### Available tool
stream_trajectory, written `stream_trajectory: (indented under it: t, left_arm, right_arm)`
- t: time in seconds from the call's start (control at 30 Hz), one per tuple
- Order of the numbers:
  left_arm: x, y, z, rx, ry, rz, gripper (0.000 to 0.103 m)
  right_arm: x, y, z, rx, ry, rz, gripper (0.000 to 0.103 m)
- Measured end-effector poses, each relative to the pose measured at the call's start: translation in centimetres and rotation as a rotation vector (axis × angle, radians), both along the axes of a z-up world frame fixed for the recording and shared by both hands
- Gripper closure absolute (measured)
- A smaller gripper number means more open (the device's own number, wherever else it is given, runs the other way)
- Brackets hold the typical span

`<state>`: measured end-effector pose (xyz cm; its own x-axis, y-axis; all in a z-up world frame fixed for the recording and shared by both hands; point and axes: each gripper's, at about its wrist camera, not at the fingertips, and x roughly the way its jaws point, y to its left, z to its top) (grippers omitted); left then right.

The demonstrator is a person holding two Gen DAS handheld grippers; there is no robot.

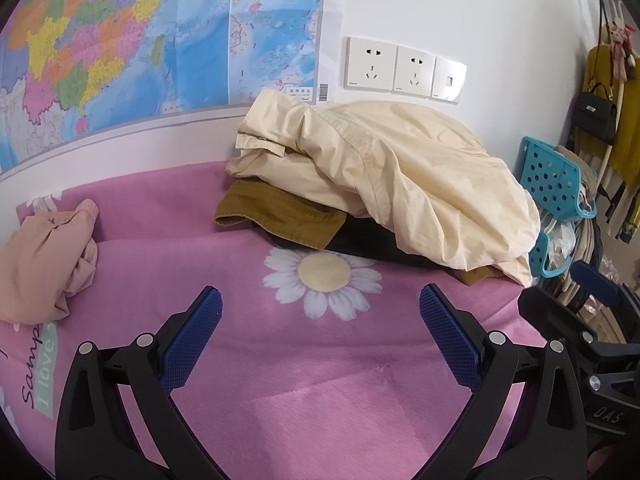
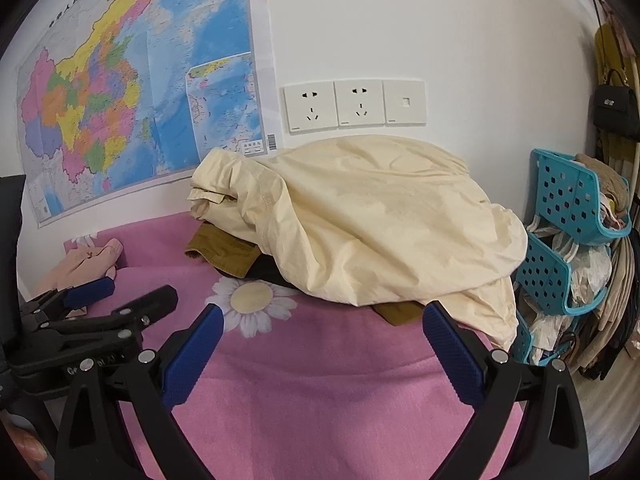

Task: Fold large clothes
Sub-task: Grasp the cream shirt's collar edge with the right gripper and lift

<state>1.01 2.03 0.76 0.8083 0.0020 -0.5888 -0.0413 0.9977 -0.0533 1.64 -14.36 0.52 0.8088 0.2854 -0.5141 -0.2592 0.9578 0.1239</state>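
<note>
Pink bedsheet covering the whole work surface, fine ribbed weave, printed with a big white daisy with a pale yellow centre. Lots of bare sheet in the foreground, straight ahead of both claws. Far edge butts against the white wall, right edge drops off beside the blue baskets.

Colourful wall map taped up behind, glossy paper with fold creases, small barcode at its lower right corner; title characters along the top too small to read.

Cream shirt heaped in a puffy crumpled mound at the back right of the sheet, thin cotton-looking cloth with stitched seams and a folded flap at its left end. Draped over a mustard-brown garment with a coarser weave and hemmed edge, plus something dark under both. Right side of the cream pile hangs over the sheet's edge.

Peach garment bunched up at far left, soft and wrinkled, well apart from the pile.

Teal plastic baskets with hexagon cut-outs stacked at right, stuffed with bags.

Triple white socket plate on the wall above the pile.

Left gripper spread wide, blue textured pads, gripping nothing, hovering over the daisy. Right gripper also spread wide, empty, just short of the cream shirt's near edge.

Print on sheet at far left: "I love", partly cut off.
</note>
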Motion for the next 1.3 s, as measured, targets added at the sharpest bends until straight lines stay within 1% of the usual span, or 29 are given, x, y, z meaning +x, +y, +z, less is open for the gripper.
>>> stream_trajectory:
  t: [0.17,0.3,0.4,0.47,0.53,0.6,0.7,0.77,0.8,0.87,0.9,0.93,0.97,1.0,1.03,1.07,1.1,1.13,1.23,1.27,1.3]
  left_arm:
    - [0.8,0.5,-0.2,-0.009,0.014,0.005,0.005]
    - [2.2,2.0,-0.6,-0.01,0.035,0.039,0.005]
    - [3.2,3.4,-1.0,0.0,0.048,0.078,0.005]
    - [4.0,4.7,-1.4,-0.005,0.062,0.106,0.005]
    - [4.5,5.7,-1.5,-0.005,0.067,0.13,0.005]
    - [4.9,6.8,-1.8,-0.004,0.074,0.155,0.005]
    - [5.5,8.2,-2.2,-0.008,0.088,0.177,0.005]
    - [5.9,8.9,-2.6,-0.006,0.1,0.185,0.005]
    - [6.1,9.2,-2.8,-0.006,0.106,0.189,0.005]
    - [6.5,9.7,-3.2,-0.011,0.118,0.191,0.005]
    - [6.7,9.9,-3.5,-0.013,0.126,0.192,0.005]
    - [7.0,10.1,-3.6,-0.015,0.13,0.192,0.005]
    - [7.2,10.2,-3.7,-0.016,0.136,0.192,0.005]
    - [7.4,10.4,-3.9,-0.018,0.14,0.194,0.005]
    - [7.5,10.5,-4.0,-0.021,0.142,0.192,0.005]
    - [7.7,10.6,-4.0,-0.021,0.143,0.191,0.005]
    - [7.8,10.6,-4.1,-0.019,0.145,0.189,0.005]
    - [8.0,10.6,-4.2,-0.021,0.146,0.184,0.005]
    - [8.7,10.5,-4.1,-0.024,0.146,0.153,0.005]
    - [9.0,10.4,-4.0,-0.029,0.141,0.135,0.005]
    - [9.6,10.2,-3.8,-0.033,0.134,0.108,0.005]
  right_arm:
    - [1.0,0.6,0.1,-0.006,0.001,0.016,0.006]
    - [2.8,1.5,0.1,-0.033,0.007,0.041,0.006]
    - [5.5,2.8,0.3,-0.07,0.003,0.077,0.006]
    - [8.4,4.3,0.3,-0.108,0.018,0.118,0.006]
    - [11.3,5.6,0.1,-0.12,0.044,0.154,0.006]
    - [14.3,7.5,-0.2,-0.145,0.054,0.173,0.006]
    - [17.5,9.9,-0.6,-0.182,0.06,0.19,0.006]
    - [19.1,11.0,-1.0,-0.188,0.077,0.215,0.006]
    - [20.0,11.7,-1.4,-0.186,0.101,0.229,0.006]
    - [20.6,12.6,-1.8,-0.19,0.121,0.26,0.006]
    - [20.8,13.3,-2.1,-0.233,0.112,0.262,0.015]
    - [20.8,13.7,-2.3,-0.268,0.1,0.26,0.035]
    - [20.8,14.1,-2.4,-0.309,0.092,0.259,0.044]
    - [20.7,14.2,-2.3,-0.319,0.088,0.256,0.061]
    - [20.4,13.7,-1.9,-0.299,0.083,0.261,0.081]
    - [20.1,13.3,-1.3,-0.289,0.078,0.275,0.092]
    - [19.7,12.9,-0.7,-0.275,0.072,0.278,0.097]
    - [19.3,12.3,0.2,-0.26,0.054,0.279,0.098]
    - [17.9,9.9,3.5,-0.191,0.0,0.27,0.099]
    - [17.3,8.9,5.2,-0.167,-0.036,0.262,0.099]
    - [17.0,8.4,6.1,-0.161,-0.058,0.26,0.099]
